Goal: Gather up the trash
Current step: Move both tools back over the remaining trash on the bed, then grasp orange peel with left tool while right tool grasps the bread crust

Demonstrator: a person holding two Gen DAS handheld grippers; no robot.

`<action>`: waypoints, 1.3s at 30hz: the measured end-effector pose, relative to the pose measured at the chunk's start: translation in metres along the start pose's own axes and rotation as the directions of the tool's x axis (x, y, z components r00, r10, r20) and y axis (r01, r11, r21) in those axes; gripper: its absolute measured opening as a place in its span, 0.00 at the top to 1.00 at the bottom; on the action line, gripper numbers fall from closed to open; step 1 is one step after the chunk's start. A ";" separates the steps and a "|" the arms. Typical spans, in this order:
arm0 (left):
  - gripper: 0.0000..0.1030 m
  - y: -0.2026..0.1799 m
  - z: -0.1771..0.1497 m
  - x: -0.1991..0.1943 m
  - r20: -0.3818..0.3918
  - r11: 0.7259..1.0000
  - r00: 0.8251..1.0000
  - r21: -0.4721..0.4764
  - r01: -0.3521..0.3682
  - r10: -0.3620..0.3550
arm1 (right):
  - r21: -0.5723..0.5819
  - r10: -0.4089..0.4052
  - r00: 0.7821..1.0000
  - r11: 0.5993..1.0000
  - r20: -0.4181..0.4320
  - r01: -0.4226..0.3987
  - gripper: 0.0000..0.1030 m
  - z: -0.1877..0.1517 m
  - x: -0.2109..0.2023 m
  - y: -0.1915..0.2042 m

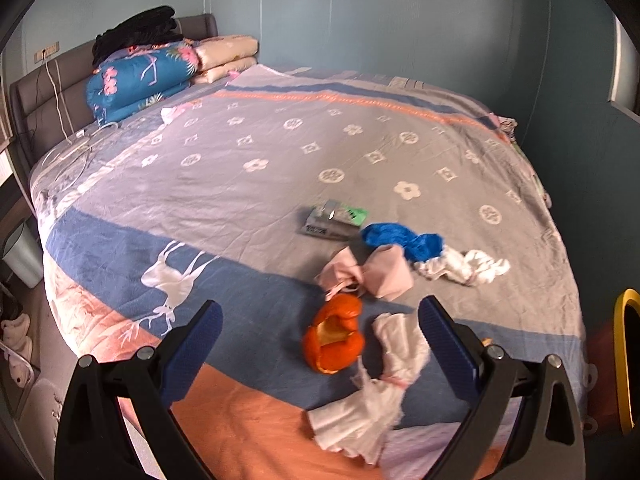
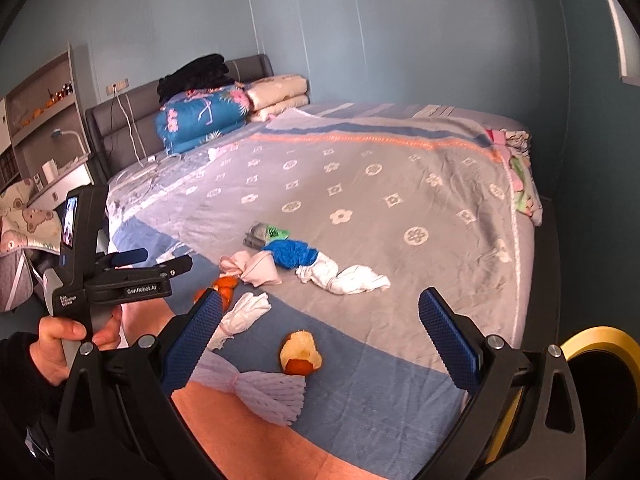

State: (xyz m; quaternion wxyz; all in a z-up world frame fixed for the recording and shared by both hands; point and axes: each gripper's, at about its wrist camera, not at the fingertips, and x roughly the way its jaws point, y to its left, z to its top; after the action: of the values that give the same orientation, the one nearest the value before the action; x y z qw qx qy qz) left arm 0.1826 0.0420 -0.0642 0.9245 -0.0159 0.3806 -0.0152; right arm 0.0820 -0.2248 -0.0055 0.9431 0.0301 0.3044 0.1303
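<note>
Left hand-held gripper: jaws spread wide, empty, hovering low over the near edge of the bed, framing the orange peel and the crumpled white tissue between its fingers; probably lined up that way for a pick.

Right hand-held gripper: also wide open, nothing held, poised above the second peel piece and the pale foam fruit net.

Trash location: scattered on the bedspread's near right part; peel and tissue nearest, pink crumpled cloth or mask, blue wad, white twisted wad and a small foil-and-green packet further in, close together but not stacked.

Yellow-rimmed bin: just off the bed's right corner, likely the drop point, hence both tools working from this side.

Untouched: folded quilts and pillows at the headboard, charging cable; not trash by the look of it.

Stage: judged early, no item lifted yet.

Risk: soft, flimsy tissue and net likely to snag bedding when pinched.
</note>
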 end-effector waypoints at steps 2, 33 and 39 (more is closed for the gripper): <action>0.08 0.004 -0.002 0.007 -0.014 1.000 1.000 -0.008 -0.003 0.003 | 0.000 -0.002 1.000 1.000 -0.017 0.002 0.08 -0.003 0.010 0.002; 0.08 0.021 -0.015 0.089 -0.169 0.999 0.985 -0.028 0.029 -0.033 | -0.022 -0.030 0.951 0.999 -0.307 0.025 0.19 -0.055 0.156 0.020; 0.18 0.007 -0.017 0.100 -0.198 0.998 0.978 0.014 0.066 -0.062 | -0.029 -0.038 0.937 0.999 -0.348 0.030 0.24 -0.062 0.172 0.020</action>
State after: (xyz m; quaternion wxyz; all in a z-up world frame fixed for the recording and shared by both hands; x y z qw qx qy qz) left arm 0.2416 0.0451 -0.1470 0.8812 -0.0172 0.4696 -0.0506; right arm 0.1754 -0.1618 -0.1507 0.8767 -0.0098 0.4654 0.1208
